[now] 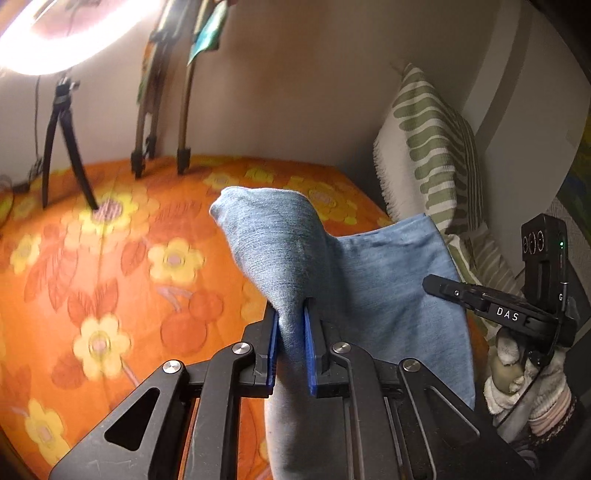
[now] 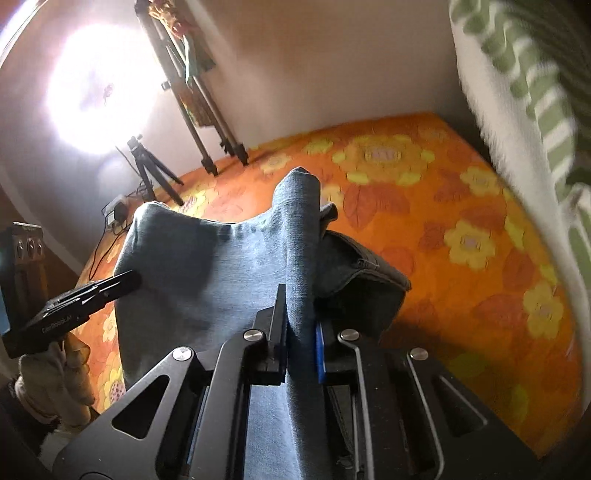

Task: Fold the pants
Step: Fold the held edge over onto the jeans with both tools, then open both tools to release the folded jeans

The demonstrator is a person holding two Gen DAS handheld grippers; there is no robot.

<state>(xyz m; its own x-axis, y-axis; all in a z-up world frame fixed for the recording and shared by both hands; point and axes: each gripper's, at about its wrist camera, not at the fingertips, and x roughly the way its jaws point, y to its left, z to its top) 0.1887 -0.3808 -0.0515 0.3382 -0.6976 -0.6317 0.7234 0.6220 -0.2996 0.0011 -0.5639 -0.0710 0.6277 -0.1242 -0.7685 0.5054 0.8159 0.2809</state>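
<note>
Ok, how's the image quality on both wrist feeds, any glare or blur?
Left wrist: ring light blows out the top-left corner, orange bedspread slightly smeared. Right wrist: light glares harder, striped pillow motion-blurred; jeans stay readable.

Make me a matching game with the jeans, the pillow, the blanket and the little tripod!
Things:
1. pants
2. pillow
3. bedspread
4. small tripod

Descriptions:
A. orange with yellow flowers
B. black, standing under the bright lamp
C. blue, pinched in both grippers
D. white with green stripes, leaning on the wall

Pairs: 1-C, 2-D, 3-A, 4-B
</note>
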